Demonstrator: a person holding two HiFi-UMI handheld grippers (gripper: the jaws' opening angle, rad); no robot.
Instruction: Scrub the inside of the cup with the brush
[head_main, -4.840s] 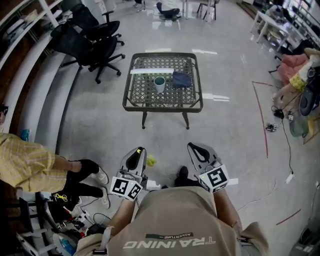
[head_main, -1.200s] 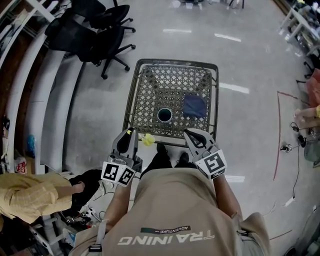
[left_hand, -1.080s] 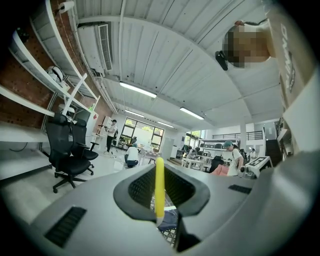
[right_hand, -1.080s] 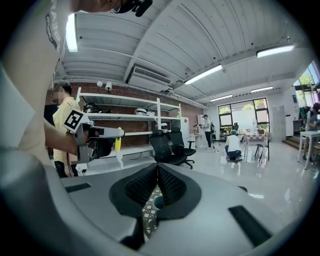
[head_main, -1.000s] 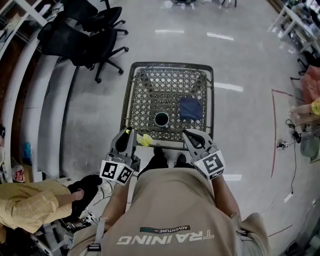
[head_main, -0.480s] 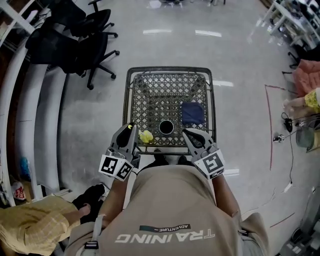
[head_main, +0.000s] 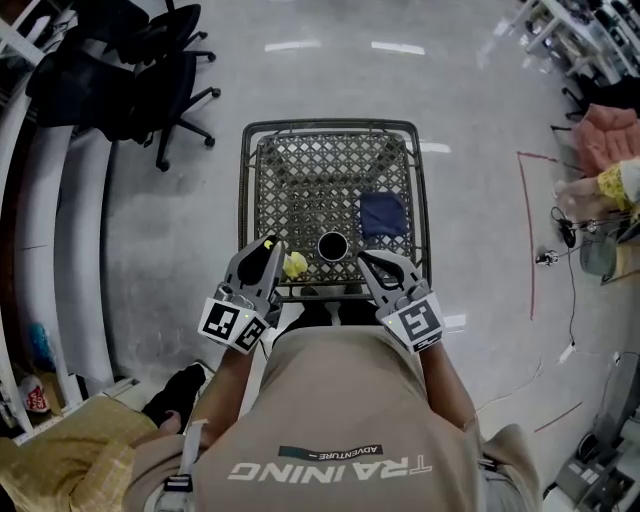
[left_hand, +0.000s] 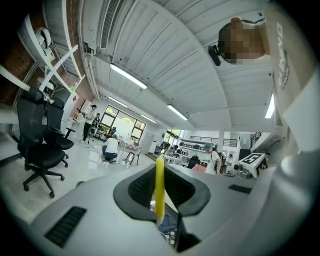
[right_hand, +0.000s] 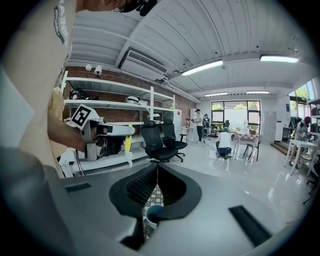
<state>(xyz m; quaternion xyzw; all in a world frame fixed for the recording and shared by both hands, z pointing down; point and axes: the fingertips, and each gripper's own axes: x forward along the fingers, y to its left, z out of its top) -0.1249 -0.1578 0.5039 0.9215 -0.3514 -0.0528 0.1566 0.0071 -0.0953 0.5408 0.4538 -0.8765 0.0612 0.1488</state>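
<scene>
Two jaws of my left gripper (head_main: 265, 250) are pinched on the thin yellow handle of the brush (head_main: 294, 265). The handle stands upright between them, crosswise to the way the jaws point. From the head view the yellow-green bristle end juts out to the right of the jaw tips, toward the middle. Just beyond it, further right and slightly ahead, is the cup (head_main: 332, 246). It stands upright with its dark mouth facing up, near the front edge of the wire-mesh table (head_main: 243, 200). A folded blue cloth (head_main: 382, 214) lies behind it to the right. My right gripper (head_main: 372, 262) is pressed together on nothing and sits just right of the cup, with the cup showing low beneath its closed jaws. So the cup lies between my two tools, and the bristles seem about as near to its left rim as the empty jaws are to its right. I cannot tell how high the brush hangs above the rim. As I judge it, the bristles must travel right and then straight down along the cup's upright axis, and the right jaws would have to spread before they could steady the cup.
</scene>
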